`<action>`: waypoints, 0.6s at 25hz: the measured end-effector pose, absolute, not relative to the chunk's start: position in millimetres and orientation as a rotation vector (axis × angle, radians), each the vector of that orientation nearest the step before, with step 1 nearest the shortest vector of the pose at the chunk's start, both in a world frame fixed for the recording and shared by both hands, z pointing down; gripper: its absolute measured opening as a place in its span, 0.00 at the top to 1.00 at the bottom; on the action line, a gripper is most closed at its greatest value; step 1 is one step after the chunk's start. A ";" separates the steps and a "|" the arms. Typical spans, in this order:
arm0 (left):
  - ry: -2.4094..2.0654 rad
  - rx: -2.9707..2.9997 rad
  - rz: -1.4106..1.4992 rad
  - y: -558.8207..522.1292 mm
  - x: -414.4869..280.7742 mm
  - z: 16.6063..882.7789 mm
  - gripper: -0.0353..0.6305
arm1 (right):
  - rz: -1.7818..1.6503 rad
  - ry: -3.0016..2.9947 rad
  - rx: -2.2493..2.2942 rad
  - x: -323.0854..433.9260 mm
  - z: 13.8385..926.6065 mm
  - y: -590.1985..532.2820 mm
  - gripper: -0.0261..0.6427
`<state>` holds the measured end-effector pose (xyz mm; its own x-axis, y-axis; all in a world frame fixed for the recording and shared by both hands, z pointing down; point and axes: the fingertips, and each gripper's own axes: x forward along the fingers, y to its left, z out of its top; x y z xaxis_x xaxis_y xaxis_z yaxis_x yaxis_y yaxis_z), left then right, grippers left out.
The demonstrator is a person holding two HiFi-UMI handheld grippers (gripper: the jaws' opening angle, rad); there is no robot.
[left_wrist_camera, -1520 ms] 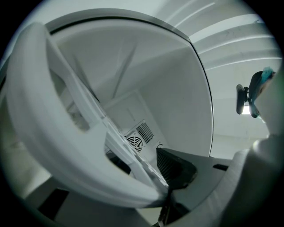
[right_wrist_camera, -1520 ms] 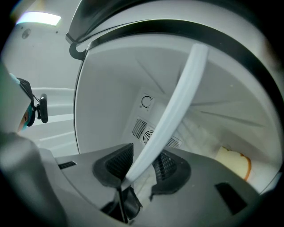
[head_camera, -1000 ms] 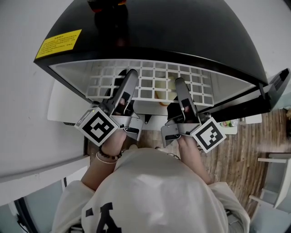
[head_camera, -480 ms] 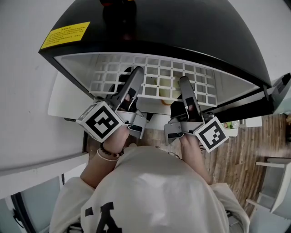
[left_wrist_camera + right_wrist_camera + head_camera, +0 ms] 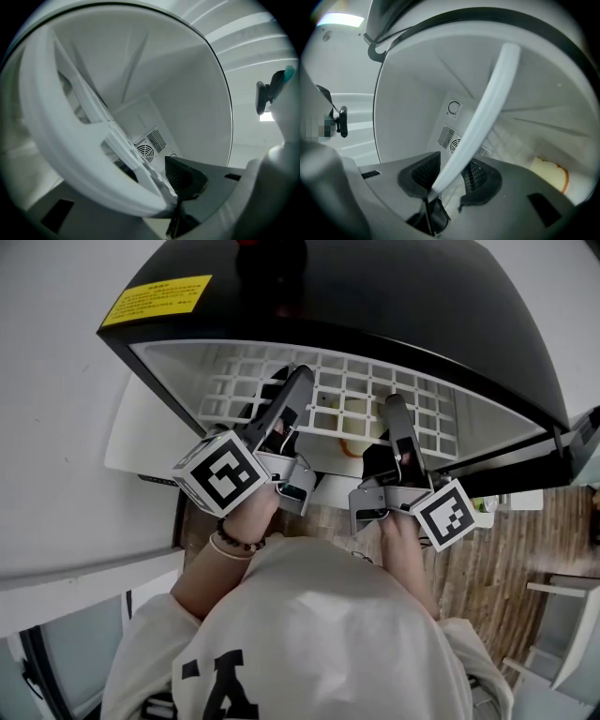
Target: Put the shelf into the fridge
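A person in a white sweatshirt (image 5: 309, 634) stands nearest, over a wooden floor (image 5: 506, 549), with a beaded bracelet (image 5: 234, 542) on the left wrist. Just beyond the hands are the two marker cubes, the left one (image 5: 220, 474) and the right one (image 5: 452, 514).

The left claw (image 5: 298, 382) reaches into the open fridge (image 5: 375, 296) and holds the shelf (image 5: 366, 395) by its broad white near rim. Its jaws stand fairly wide and have just closed a little on that rim, which runs slantwise across the left gripper view and meets the dark ribbed pad.

To the right, the right claw (image 5: 396, 407) is at a narrower setting. A slim white bar of the shelf passes down between its two ribbed pads and lies against the left one.

The shelf is a white grid, roughly level. Most of it is already inside the white compartment, and its near edge is at the opening, between the claws.

Below it, on the right, lies a pale rounded piece with a brown edge (image 5: 548, 176); I cannot tell what it is.

On the far back wall are a slotted vent (image 5: 454, 140) and, above it, a round dial (image 5: 453, 107).

The fridge's top is black, with a yellow label (image 5: 157, 299) at its left.
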<state>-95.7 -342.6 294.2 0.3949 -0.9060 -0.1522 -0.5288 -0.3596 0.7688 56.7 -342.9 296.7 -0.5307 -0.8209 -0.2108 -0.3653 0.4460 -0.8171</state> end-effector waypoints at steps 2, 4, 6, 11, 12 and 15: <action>-1.222 2.031 -0.768 -340.9 -96.0 292.6 0.70 | -0.979 2.093 -0.986 56.2 296.2 -341.1 0.76; -1.216 2.044 -0.774 -340.1 -95.8 291.1 0.70 | -0.962 2.092 -0.983 56.4 294.8 -339.6 0.76; -1.210 2.060 -0.780 -340.7 -94.6 289.9 0.70 | -0.949 2.093 -0.980 57.2 294.2 -339.7 0.76; -1.214 2.063 -0.786 -329.2 -94.8 291.1 0.70 | -0.939 2.090 -0.967 57.1 293.7 -329.0 0.76; -1.207 2.072 -0.794 -324.0 -94.7 289.7 0.70 | -0.925 2.090 -0.966 57.4 292.2 -323.2 0.76; -1.184 2.106 -0.814 -317.1 -92.9 285.0 0.70 | -0.889 2.087 -0.972 59.5 288.9 -314.1 0.76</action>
<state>-92.9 -317.1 285.0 0.4190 -0.8800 -0.2236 -0.5235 -0.4353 0.7324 59.5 -314.1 288.9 -0.5050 -0.8181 -0.2751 -0.3684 0.4925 -0.7885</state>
